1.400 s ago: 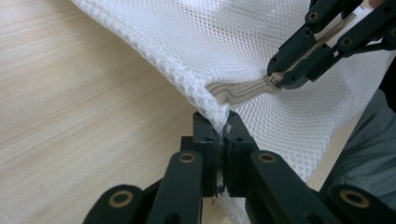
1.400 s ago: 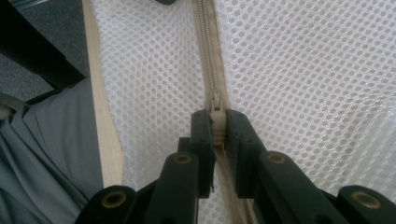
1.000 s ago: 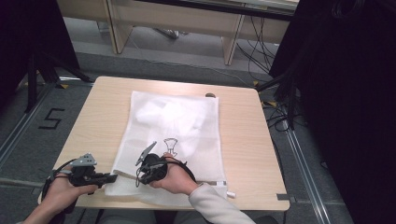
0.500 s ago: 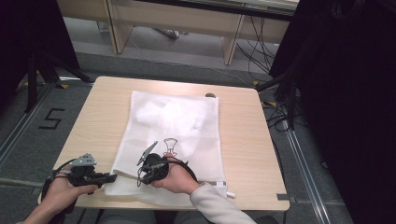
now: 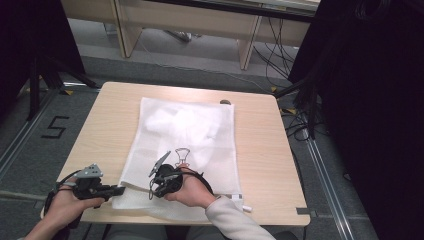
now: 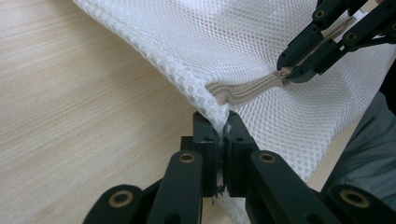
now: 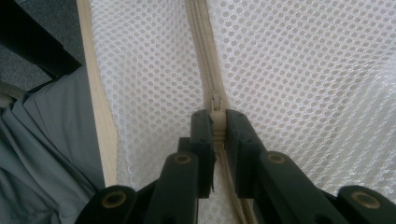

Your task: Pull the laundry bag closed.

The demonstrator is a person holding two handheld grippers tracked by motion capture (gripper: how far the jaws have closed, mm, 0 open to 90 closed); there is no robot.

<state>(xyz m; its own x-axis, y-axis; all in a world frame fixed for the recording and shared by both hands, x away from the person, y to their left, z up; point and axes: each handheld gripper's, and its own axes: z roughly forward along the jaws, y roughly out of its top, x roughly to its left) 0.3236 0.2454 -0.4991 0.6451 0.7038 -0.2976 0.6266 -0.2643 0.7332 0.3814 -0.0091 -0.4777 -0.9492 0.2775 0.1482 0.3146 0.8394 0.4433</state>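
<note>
From above, the white mesh bag [image 5: 182, 150] lies flat on the tabletop [image 5: 260, 150]. The left gripper view adds that the left gripper [image 6: 220, 133] is clamped on the bag's corner. The right gripper view shows the right gripper [image 7: 217, 122] pinching the zipper pull [image 7: 215, 108] on the zipper [image 7: 200, 37].

A light wooden table [image 5: 90, 125] carries a white mesh bag [image 5: 150, 145] (lying flat, zipper edge nearest).

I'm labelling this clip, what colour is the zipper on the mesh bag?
Beige, on a white mesh bag; the zipper shows best in the right gripper view.
</note>
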